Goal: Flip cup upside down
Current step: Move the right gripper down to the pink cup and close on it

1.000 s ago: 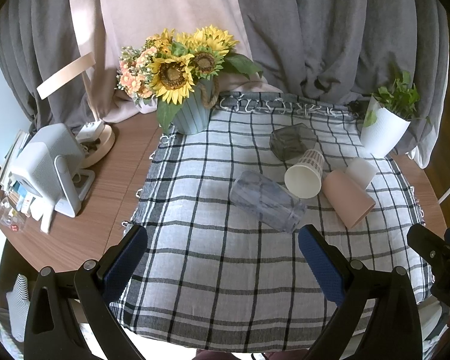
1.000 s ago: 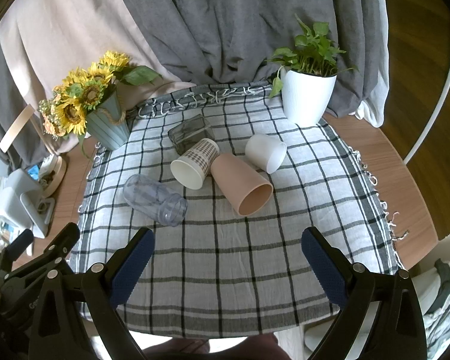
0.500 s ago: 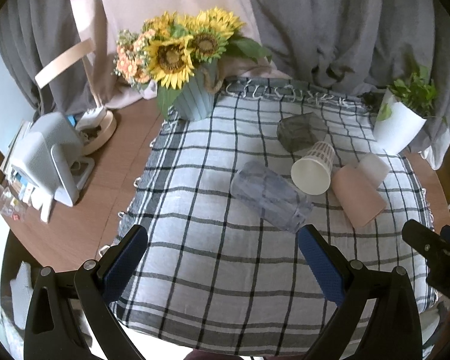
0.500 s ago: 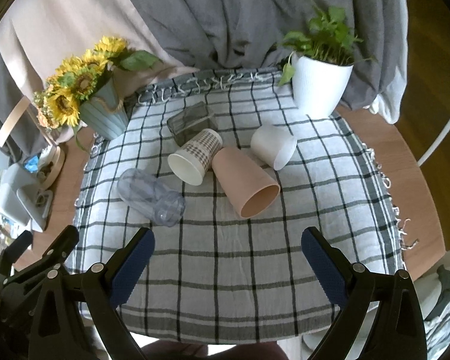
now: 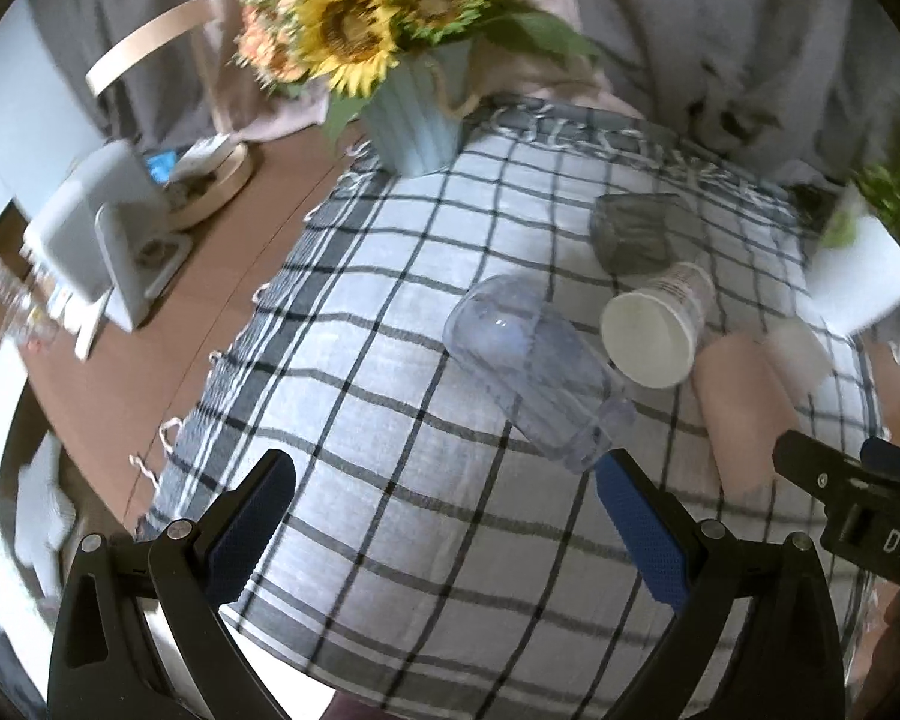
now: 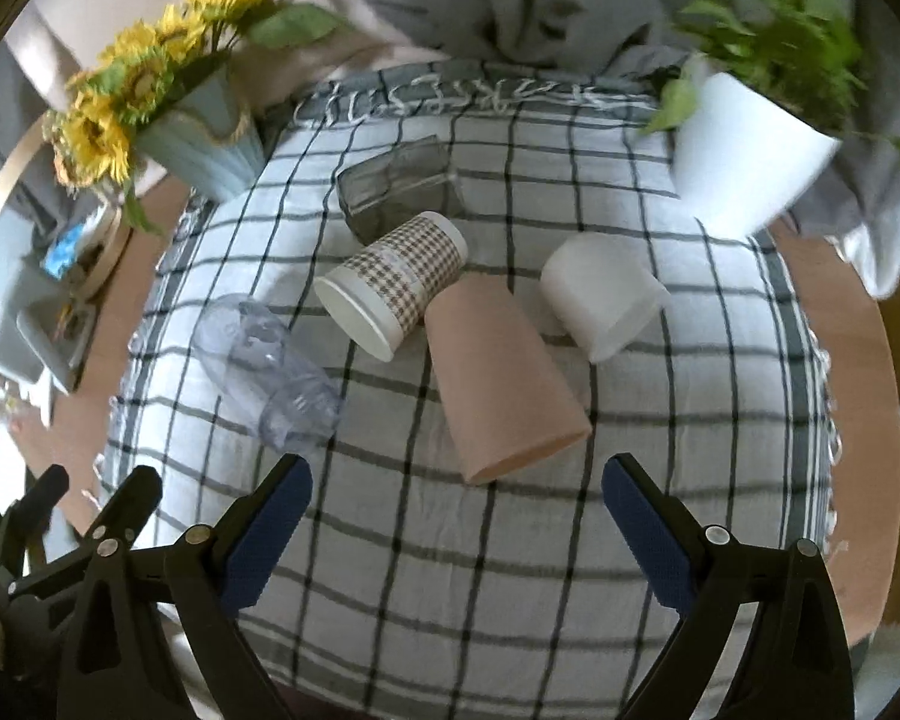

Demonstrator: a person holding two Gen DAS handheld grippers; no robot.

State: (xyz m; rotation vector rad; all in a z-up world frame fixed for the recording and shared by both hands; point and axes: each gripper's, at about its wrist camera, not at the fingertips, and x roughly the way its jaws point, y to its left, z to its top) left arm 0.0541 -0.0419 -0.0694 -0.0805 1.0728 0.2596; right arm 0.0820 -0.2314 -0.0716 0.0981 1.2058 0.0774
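Left gripper (image 5: 444, 516) and right gripper (image 6: 456, 516) both spread wide, empty, above the checked cloth (image 6: 510, 570). Clear plastic cup (image 5: 534, 372) lies on its side beside the houndstooth paper cup (image 6: 393, 282) and pink cup (image 6: 501, 384).

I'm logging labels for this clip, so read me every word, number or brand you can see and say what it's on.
"DAS", cut off by the picture's edge, in white letters on the black body of the right gripper as the left wrist view shows it.
Paper cup: faint print on its side, too blurred to read.
Nothing else carries readable text.
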